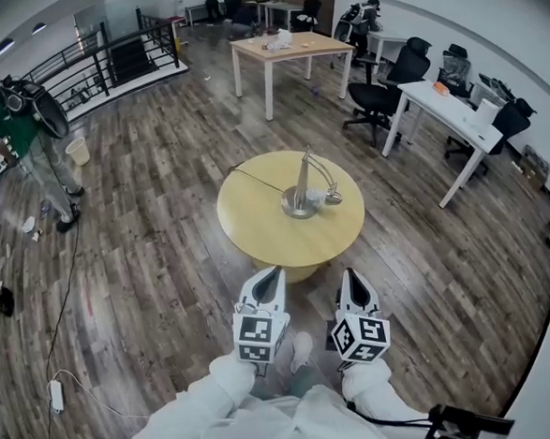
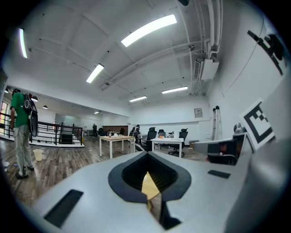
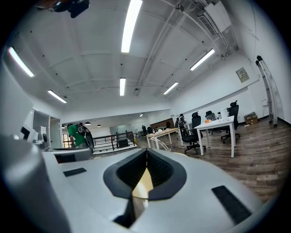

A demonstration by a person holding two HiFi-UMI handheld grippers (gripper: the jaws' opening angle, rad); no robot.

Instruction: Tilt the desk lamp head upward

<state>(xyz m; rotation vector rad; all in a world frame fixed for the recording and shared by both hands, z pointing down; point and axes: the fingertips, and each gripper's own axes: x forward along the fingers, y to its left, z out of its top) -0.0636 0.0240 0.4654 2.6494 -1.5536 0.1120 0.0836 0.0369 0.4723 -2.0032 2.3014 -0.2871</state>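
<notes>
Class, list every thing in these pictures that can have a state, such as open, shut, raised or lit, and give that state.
Desk lamp: stands on the round table, head hanging low, untouched.
Left gripper: fingers shut, empty, short of the table.
Right gripper: fingers shut, empty, short of the table.
Ceiling lights: on.

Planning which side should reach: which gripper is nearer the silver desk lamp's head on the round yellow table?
Right, slightly. The right gripper is almost straight below the silver lamp head in the head view; the left gripper sits further to its left.
</notes>
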